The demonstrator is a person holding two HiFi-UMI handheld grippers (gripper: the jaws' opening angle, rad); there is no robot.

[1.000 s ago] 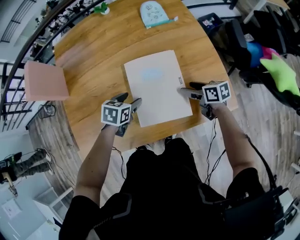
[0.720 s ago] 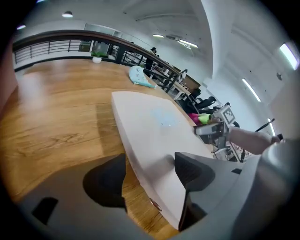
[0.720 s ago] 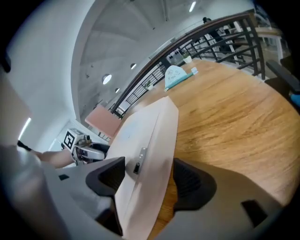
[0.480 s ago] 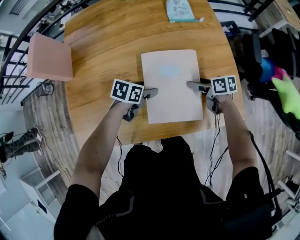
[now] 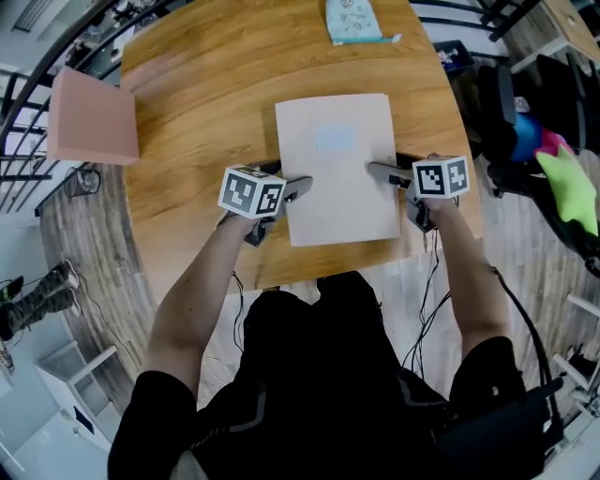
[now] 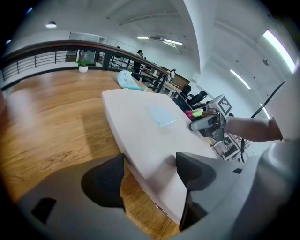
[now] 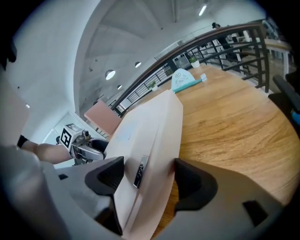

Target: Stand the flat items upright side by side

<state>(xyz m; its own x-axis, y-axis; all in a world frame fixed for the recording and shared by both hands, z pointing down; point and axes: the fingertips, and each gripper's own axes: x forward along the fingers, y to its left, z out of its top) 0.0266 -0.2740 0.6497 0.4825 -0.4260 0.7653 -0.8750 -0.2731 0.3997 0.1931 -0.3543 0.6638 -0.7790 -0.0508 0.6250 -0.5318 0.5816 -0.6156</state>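
Note:
A large, flat beige box [image 5: 336,150] lies on the round wooden table [image 5: 206,103], and my two grippers stand at its left and right edges. My left gripper [image 5: 286,178] is open. The box's left edge [image 6: 140,140] runs between its pads, with wood showing in the gap beside one pad. My right gripper [image 5: 386,166] is closing on the right edge, whose labelled side face [image 7: 140,171] fills the space between the pads. A pink flat item [image 5: 89,117] sits at the table's far left, and a light-blue flat item [image 5: 352,19] at the far edge.
The near table edge [image 5: 328,267] is just below the box. A dark railing [image 6: 70,47] runs behind the table. Office chairs and a green and pink toy [image 5: 562,183] stand on the floor to the right.
Both grippers have moved up along the box's sides from near its front corners. Each now straddles an edge. The box has stayed flat on the table.

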